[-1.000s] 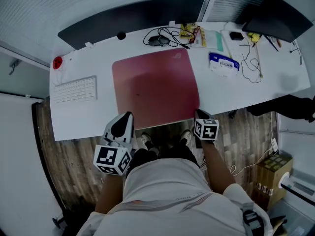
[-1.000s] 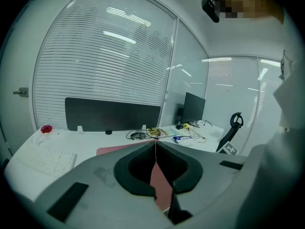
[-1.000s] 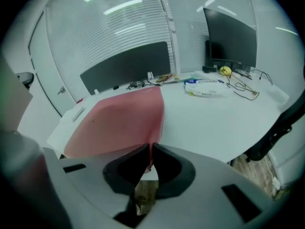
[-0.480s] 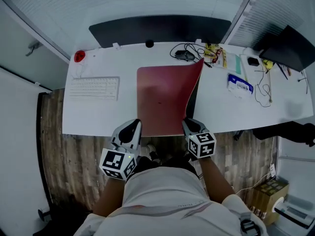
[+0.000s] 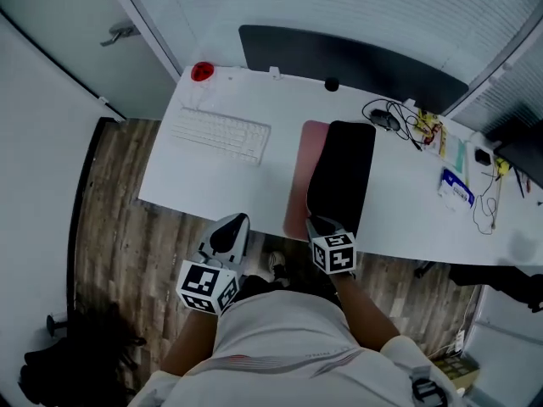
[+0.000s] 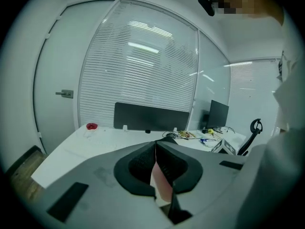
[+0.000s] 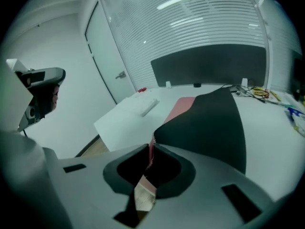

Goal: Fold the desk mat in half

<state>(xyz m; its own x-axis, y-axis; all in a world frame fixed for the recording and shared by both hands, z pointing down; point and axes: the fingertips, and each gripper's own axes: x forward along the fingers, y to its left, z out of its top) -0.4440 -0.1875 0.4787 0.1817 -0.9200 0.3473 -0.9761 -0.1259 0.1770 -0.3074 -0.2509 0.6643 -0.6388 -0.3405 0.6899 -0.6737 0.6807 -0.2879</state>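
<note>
The desk mat lies on the white desk, red on top. Its right part is turned over leftward, so the black underside covers most of it and only a red strip shows on the left. My right gripper is shut on the near corner of the turned flap. In the right gripper view the mat's edge runs into the right gripper, and the black flap arcs away to the desk. My left gripper hangs off the desk's front edge, left of the mat, holding nothing. In the left gripper view, the left gripper has its tips together.
A white keyboard lies left of the mat, with a small red object at the far left corner. A dark panel stands along the back edge. A mouse with cables and small clutter lie to the right.
The right gripper has carried the mat's right edge up and over to the left, exposing the black underside. The left gripper now sits further left of the mat. The head view swung left.
</note>
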